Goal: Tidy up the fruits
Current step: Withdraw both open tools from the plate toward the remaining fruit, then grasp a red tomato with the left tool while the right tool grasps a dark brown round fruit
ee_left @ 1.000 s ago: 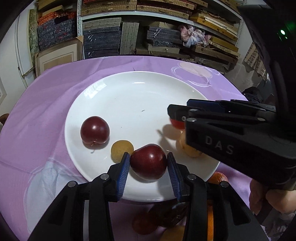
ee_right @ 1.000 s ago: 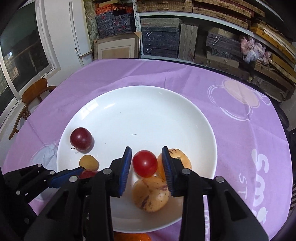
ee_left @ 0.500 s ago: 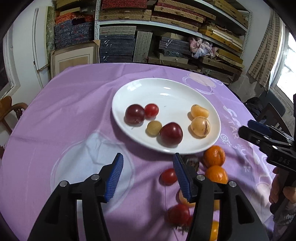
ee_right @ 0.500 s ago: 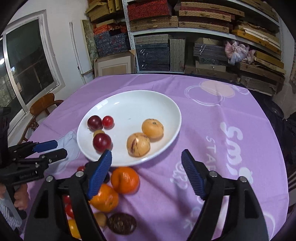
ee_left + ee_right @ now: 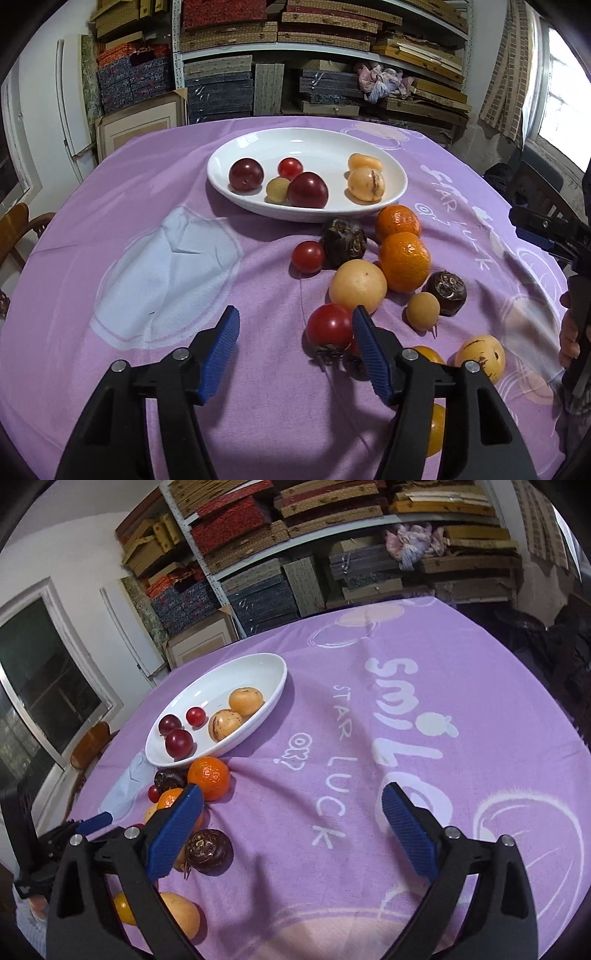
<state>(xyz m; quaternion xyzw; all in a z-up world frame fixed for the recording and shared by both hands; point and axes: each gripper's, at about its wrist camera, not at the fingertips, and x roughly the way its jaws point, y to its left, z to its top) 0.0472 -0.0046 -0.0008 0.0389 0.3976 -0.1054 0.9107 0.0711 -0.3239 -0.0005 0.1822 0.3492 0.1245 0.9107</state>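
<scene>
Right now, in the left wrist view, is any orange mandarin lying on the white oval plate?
No: both orange mandarins lie on the purple tablecloth beside the white oval plate.

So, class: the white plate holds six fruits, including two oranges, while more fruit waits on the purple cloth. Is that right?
Not quite. The white plate does hold six fruits, but no oranges: two dark plums, a small red one, a small yellow one and two pale ones. Both oranges sit on the purple cloth beside the plate, as the left wrist view shows.
</scene>
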